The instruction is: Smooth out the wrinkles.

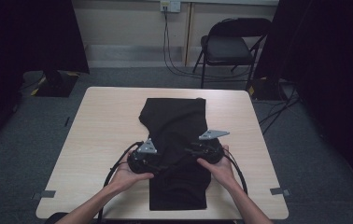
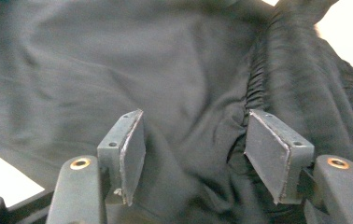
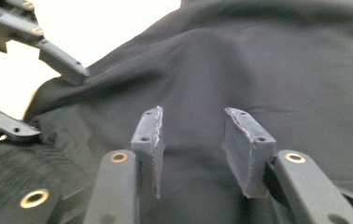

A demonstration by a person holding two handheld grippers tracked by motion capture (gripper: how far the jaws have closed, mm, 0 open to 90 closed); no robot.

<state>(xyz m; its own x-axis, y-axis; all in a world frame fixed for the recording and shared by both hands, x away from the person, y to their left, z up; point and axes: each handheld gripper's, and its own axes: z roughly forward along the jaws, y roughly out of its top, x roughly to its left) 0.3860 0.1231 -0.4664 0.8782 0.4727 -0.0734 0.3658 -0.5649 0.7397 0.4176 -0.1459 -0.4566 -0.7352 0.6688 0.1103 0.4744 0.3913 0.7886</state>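
Left gripper (image 1: pixel 143 158) hovers over the near left part of a black garment (image 1: pixel 177 140) that lies along the middle of the worktop (image 1: pixel 100 126). In the left gripper view its jaws stand apart, with cloth beneath and between them but the pads not pressing on it; a gathered, elastic-looking band (image 2: pixel 258 79) runs just past the right pad. The garment looks like thin, soft, limp fabric, so it should be light, drape and bunch easily, and slide a little on the smooth wood. A grip is likely safest on the thicker gathered band or a folded edge, pinching a full fold. It is plain matt black, creased, partly folded, with its narrower end nearest the person. Right gripper (image 1: pixel 208 151) sits over the near right part, jaws also parted above smooth cloth, holding nothing.
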